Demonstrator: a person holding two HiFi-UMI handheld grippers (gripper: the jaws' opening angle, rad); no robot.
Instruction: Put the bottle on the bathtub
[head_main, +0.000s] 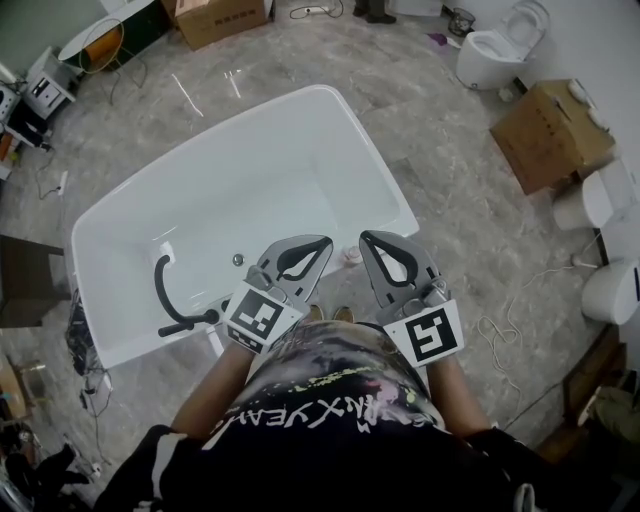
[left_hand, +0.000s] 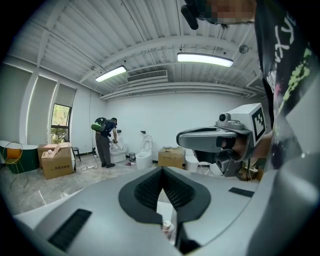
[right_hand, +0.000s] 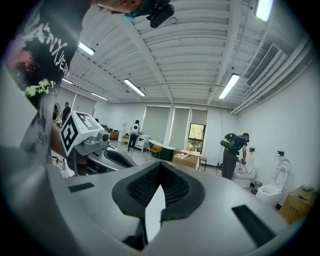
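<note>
One bathtub, one bottle and two cardboard boxes are sitting in view, and two grippers, the left gripper and the right gripper, are hovering.

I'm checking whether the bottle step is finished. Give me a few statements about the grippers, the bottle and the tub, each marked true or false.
1. The left gripper and the right gripper both have their jaws together, with nothing between them. True.
2. The left gripper holds the bottle. False: the bottle stands free at the near rim of the bathtub, between the two grippers.
3. A black faucet rises from the bathtub's rim. True.
4. The cardboard box sits inside the bathtub. False: it is on the floor, off to the tub's right.
</note>
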